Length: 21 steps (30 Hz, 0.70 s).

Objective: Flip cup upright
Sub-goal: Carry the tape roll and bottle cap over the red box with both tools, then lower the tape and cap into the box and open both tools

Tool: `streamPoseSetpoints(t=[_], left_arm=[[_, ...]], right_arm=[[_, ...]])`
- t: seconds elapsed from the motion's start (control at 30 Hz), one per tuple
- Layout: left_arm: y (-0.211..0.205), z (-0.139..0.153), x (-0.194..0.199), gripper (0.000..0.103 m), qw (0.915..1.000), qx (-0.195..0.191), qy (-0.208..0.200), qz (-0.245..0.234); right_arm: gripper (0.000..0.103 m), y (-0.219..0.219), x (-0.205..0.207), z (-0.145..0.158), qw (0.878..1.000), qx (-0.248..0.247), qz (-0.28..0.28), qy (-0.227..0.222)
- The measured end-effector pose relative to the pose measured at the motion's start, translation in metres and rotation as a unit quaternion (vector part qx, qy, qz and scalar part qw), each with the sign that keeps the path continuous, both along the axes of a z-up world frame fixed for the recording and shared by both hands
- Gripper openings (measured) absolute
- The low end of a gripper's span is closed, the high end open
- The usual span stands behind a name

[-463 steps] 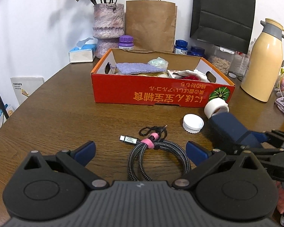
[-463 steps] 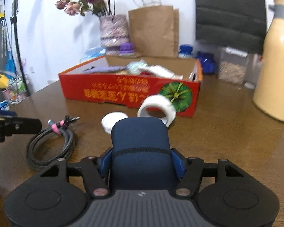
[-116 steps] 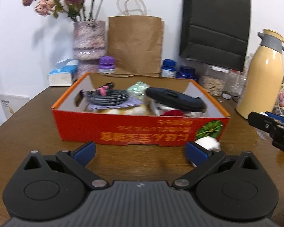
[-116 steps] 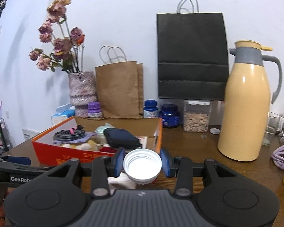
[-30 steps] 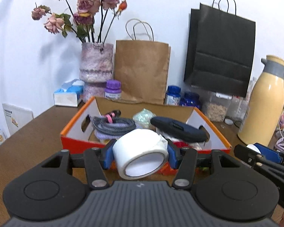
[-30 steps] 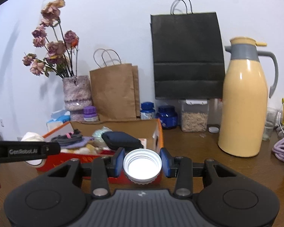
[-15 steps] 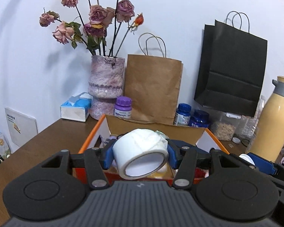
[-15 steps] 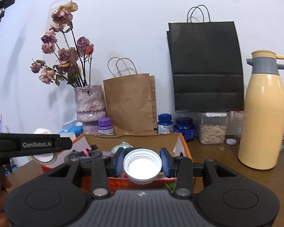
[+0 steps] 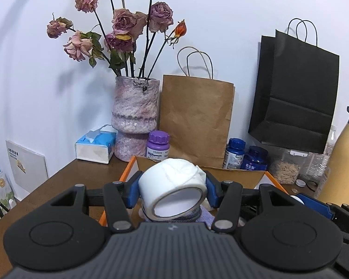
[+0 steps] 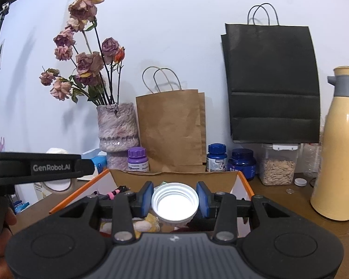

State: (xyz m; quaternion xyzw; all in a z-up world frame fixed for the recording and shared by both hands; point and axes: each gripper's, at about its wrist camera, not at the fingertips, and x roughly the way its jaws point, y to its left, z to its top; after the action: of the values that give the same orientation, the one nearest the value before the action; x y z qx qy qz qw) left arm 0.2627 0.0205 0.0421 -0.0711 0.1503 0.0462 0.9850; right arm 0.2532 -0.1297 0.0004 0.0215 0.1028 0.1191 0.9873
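Rising since a second ago, left tongs [image 9: 172,191] grip the tape roll [image 9: 172,194] and right tongs [image 10: 174,200] the white cap [image 10: 174,204], above the orange box [image 10: 244,181]; no cup visible, so flipping remains unstarted.

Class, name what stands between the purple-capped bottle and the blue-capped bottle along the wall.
The brown paper bag stands between the purple-capped bottle and the blue-capped bottle; both wrist views show it.

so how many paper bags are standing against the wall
2: a brown paper bag behind the orange box, right of the vase, and a black paper bag further right, above the jars. Others may be hidden.
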Motion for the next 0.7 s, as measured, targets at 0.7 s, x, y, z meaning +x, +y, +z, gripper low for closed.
streamPoseSetpoints(t=[0.7], left_arm=[[0.019, -0.016, 0.069, 0.055, 0.9995, 0.024, 0.019, 0.003]], right_arm=[[0.039, 0.021, 0.07, -0.007, 1.0, -0.029, 0.007, 0.006]])
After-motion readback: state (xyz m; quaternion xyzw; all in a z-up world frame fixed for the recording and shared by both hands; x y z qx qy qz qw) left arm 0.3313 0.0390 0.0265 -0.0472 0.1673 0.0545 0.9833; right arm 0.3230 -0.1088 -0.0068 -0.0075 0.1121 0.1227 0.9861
